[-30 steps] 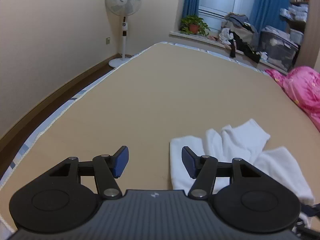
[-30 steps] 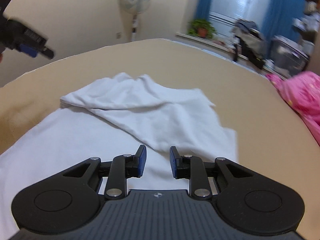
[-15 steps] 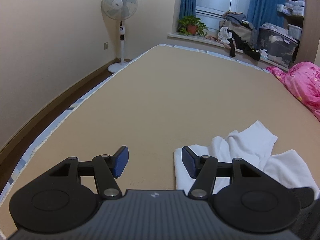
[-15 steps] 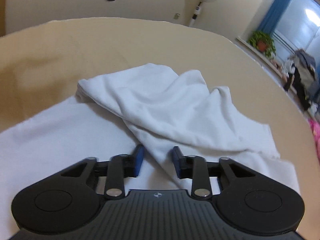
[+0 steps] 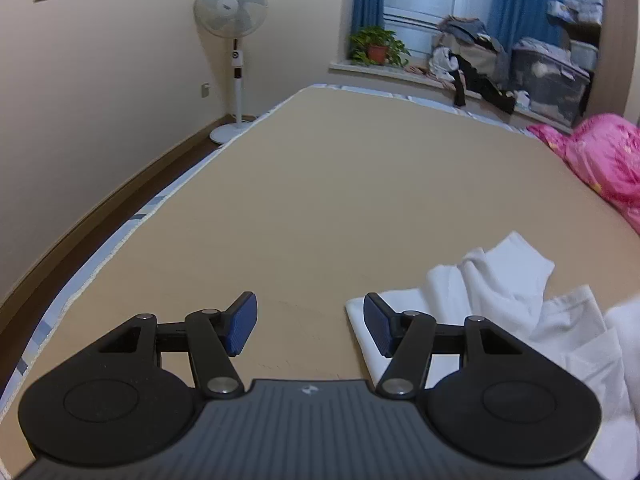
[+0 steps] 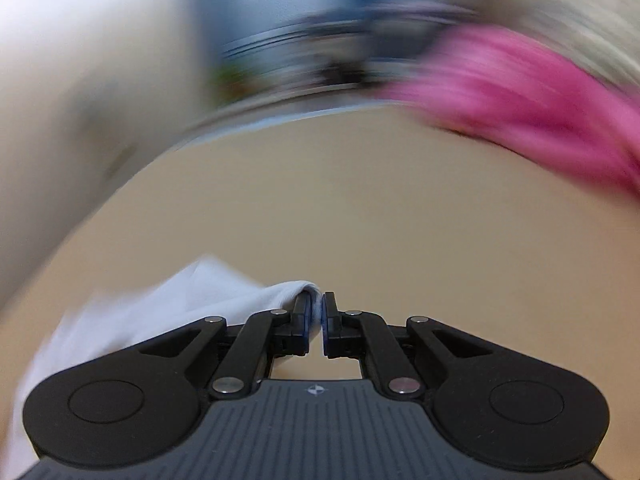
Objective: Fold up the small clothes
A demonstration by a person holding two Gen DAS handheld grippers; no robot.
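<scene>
A small white garment [image 5: 504, 292] lies crumpled on the tan bed sheet [image 5: 360, 184], at the lower right of the left wrist view. My left gripper [image 5: 310, 322] is open and empty, just above the sheet beside the garment's left edge. In the right wrist view my right gripper [image 6: 316, 318] is shut on a fold of the white garment [image 6: 160, 320], which trails down to the left. That view is motion-blurred.
A pink quilt [image 5: 604, 160] is bunched at the right side of the bed and shows blurred in the right wrist view [image 6: 520, 92]. A standing fan [image 5: 236, 56] is on the floor at left. The windowsill holds a plant [image 5: 376, 46] and piled clothes.
My right gripper has closed on the garment and swung quickly away, turning toward the pink quilt. My left gripper stayed open and shifted slightly; the garment has drifted right in its view.
</scene>
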